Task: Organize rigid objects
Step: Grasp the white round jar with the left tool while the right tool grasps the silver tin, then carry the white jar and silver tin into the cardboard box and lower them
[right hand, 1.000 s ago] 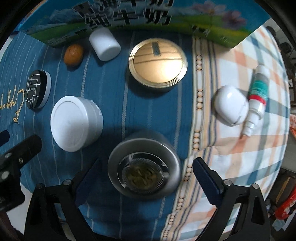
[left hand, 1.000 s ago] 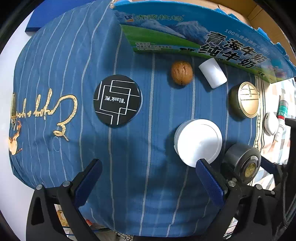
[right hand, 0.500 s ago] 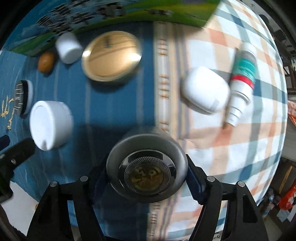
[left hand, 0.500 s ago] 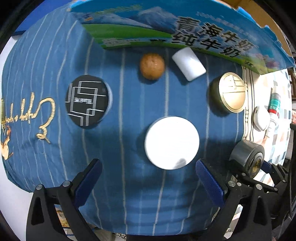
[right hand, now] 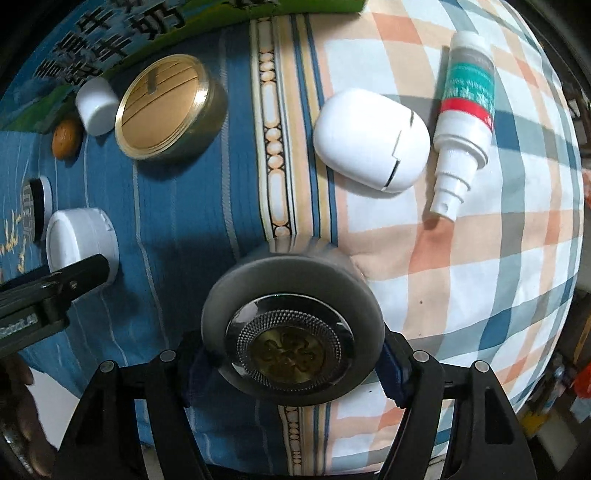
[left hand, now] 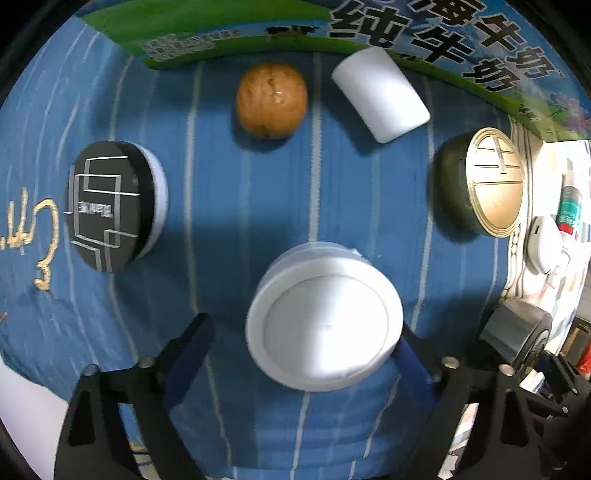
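Note:
A white round jar (left hand: 325,317) stands on the blue striped cloth (left hand: 229,206), between the fingers of my left gripper (left hand: 303,328). Its jaws are closing: the left finger (left hand: 192,350) is still apart from the jar, while the right finger is at the jar's edge. My right gripper (right hand: 293,354) is shut on a grey round tin (right hand: 291,295) with a gold emblem on its lid, held over the seam between the blue cloth and the checked cloth (right hand: 480,258). The same tin (left hand: 517,332) shows at the right edge of the left wrist view.
A walnut (left hand: 271,99), a white cap (left hand: 380,94), a gold-lidded tin (left hand: 491,181) and a black patterned compact (left hand: 107,205) lie on the blue cloth. A milk carton box (left hand: 258,22) borders the far side. A white case (right hand: 369,138) and a spray bottle (right hand: 465,107) lie on the checked cloth.
My left gripper came down over the white jar and its jaws narrowed around it. My right gripper shut on the grey tin and carried it right, toward the checked cloth.

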{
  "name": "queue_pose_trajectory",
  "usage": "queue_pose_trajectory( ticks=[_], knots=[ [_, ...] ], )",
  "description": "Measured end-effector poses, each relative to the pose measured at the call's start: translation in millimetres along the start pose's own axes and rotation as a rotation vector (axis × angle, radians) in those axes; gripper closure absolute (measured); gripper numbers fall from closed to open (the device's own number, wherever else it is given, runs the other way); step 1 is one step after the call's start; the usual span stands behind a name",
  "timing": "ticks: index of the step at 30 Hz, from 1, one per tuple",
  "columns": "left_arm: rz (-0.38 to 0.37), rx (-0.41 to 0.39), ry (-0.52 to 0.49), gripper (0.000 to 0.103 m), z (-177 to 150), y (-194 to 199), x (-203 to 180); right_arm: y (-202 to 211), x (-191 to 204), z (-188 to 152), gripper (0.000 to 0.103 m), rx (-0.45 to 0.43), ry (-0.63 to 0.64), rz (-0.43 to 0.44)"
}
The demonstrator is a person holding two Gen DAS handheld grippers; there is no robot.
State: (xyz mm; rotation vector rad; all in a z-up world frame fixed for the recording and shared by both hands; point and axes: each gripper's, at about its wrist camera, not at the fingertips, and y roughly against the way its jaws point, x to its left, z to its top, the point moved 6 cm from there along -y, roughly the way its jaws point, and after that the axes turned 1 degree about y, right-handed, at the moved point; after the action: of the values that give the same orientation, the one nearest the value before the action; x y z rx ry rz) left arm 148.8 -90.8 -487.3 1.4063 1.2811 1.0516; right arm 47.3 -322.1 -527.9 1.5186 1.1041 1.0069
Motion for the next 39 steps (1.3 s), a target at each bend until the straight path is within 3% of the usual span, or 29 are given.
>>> queue_pose_trajectory(
  ticks=[1, 2, 12, 22, 31, 36, 39],
  knots=[
    [-0.012, -0.001, -0.001, 0.034, -1, -1, -2, -1, -4, 1, 0.028, -0.003, -0.015, 0.009],
    [-0.027, -0.002, -0.003, 0.038, -3, -2, -2, -1, -10, 3, 0.028, -0.005, -0.032, 0.02],
    [0.001, -0.019, -0.037, 0.036, -51, -11, -11, -4, -38, 23, 0.026, -0.004, -0.153, 0.033],
    [0.015, -0.073, -0.041, 0.038, -81, -15, -32, -7, -41, 23, 0.03, 0.019, -0.145, -0.098],
    [-0.029, -0.192, -0.065, 0.038, -139, 40, -42, 29, -29, -9, 0.031, -0.056, -0.082, -0.069],
    [-0.051, -0.271, -0.08, 0.038, -172, 87, -46, 79, -19, -47, 0.031, -0.158, -0.047, -0.034],
    [-0.059, -0.326, -0.09, 0.038, -172, 118, -47, 113, -18, -52, 0.031, -0.22, -0.023, -0.018]
  ],
)
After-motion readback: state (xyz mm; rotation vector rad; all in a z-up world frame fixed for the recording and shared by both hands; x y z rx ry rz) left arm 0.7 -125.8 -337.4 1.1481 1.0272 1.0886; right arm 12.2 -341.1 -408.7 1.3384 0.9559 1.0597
